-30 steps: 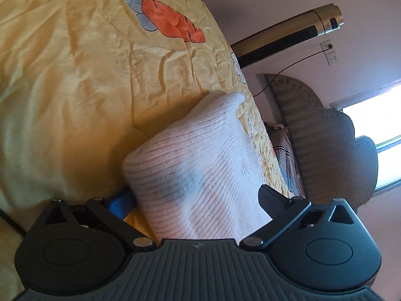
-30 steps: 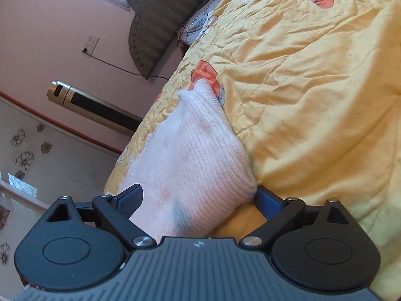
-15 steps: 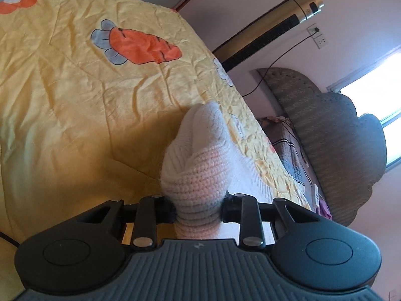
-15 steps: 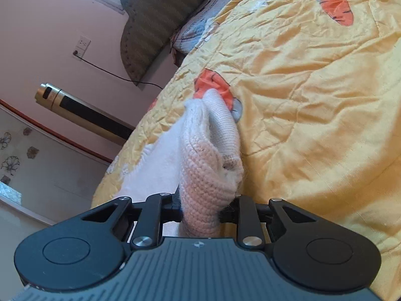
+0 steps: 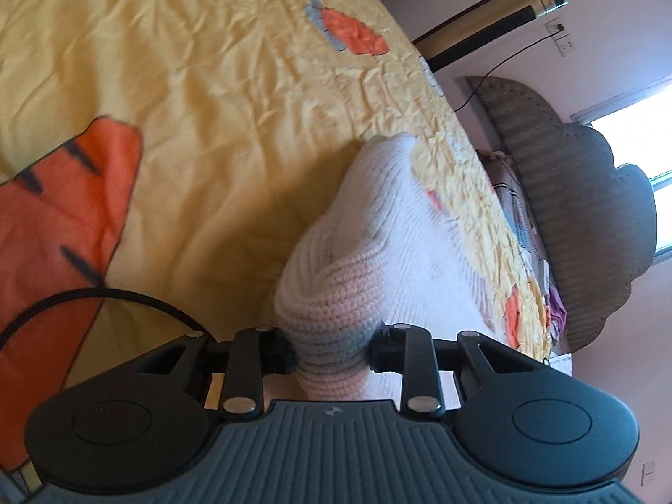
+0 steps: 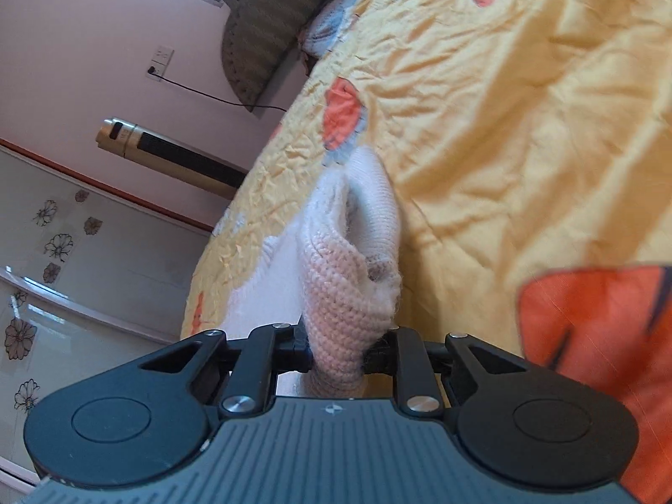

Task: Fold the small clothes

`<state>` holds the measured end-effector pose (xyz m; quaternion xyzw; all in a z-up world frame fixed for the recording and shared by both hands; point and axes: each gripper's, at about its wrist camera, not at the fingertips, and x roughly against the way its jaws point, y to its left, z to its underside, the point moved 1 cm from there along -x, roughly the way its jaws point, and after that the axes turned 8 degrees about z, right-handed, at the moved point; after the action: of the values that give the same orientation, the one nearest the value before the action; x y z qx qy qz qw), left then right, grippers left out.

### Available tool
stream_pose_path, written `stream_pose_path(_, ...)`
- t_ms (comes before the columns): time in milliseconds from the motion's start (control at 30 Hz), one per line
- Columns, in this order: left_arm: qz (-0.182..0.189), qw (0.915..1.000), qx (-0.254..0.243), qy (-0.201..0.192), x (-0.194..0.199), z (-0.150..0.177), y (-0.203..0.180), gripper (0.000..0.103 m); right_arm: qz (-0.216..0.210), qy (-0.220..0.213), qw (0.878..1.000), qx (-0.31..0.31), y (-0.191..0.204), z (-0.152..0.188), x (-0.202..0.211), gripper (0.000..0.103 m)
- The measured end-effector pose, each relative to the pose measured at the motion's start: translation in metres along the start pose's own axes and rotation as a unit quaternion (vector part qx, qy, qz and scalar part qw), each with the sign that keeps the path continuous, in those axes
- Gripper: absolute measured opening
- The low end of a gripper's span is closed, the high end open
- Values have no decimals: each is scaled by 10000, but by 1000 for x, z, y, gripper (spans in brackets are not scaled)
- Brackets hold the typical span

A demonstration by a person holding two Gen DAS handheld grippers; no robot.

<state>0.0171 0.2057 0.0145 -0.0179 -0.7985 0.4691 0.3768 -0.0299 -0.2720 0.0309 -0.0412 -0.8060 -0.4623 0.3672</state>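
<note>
A small white and pale pink knitted garment (image 5: 369, 248) lies on a yellow bedspread (image 5: 189, 96) with orange carrot prints. My left gripper (image 5: 334, 353) is shut on its bunched pink ribbed edge, which fills the gap between the fingers. In the right wrist view the same garment (image 6: 357, 252) is pinched at another part of its pink edge by my right gripper (image 6: 338, 355), also shut. The cloth rises from the bed to both grippers. Its far end rests on the bedspread (image 6: 504, 105).
A gold and black tower fan (image 5: 495, 25) stands by the pink wall beyond the bed, also in the right wrist view (image 6: 168, 155). A grey padded headboard (image 5: 588, 210) and pillows are at the bed's head. A black cable (image 5: 105, 298) loops near the left gripper.
Both grippers were open around the garment a second ago, then shut on its edge. Since then both have lifted and pulled back with the cloth, showing more bedspread.
</note>
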Motion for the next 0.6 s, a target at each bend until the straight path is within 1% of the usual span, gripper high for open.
stream_pose_path(100,-11,9999,-122,-43,-8,3,7,29,81,31,10000,-25,-13,18,3,22)
stream_pose_path(133,-32,9998,-164,-50,-12,3,8,31,98,19,9999,-65,-16,19,1,22)
stream_pose_path(200,47,9996,-264,-33,-15,2,8,35,126,-5,9999,-18,-18,19,-7,24)
stream_pose_path(233,68,9996,-270,-31,-13,2,9,38,208,-32,9997,94,-18,19,-10,29)
stream_pose_path(267,119,9997,-227,-20,-10,2,10,41,304,-55,9993,208,-16,19,-11,39)
stream_pose_path(300,123,9998,-168,-43,-4,2,11,49,437,-111,9986,288,-15,20,-8,45)
stream_pose_path(333,110,9998,-127,-126,4,2,13,63,534,-238,9977,357,-13,20,-2,51)
stream_pose_path(367,129,9994,-133,-288,13,3,14,71,625,-425,9962,426,-13,20,7,56)
stream_pose_path(400,135,9985,-172,-494,22,3,14,84,733,-685,9937,508,-11,19,17,60)
stream_pose_path(433,103,9965,-279,-778,32,5,14,87,839,-1062,9890,603,-10,16,31,59)
stream_pose_path(467,68,9949,-419,-916,36,5,13,87,905,-1432,9834,644,-8,14,44,59)
stream_pose_path(500,-5,9944,-534,-908,34,4,13,87,885,-1727,9785,693,-4,11,55,59)
stream_pose_path(533,-119,9953,-512,-816,29,3,13,87,751,-1898,9757,790,3,8,62,59)
stream_pose_path(567,-138,9967,-374,-714,23,3,15,87,576,-1971,9744,914,14,5,65,59)
stream_pose_path(600,-83,9975,-272,-646,17,4,16,87,349,-1967,9739,1082,26,2,64,60)
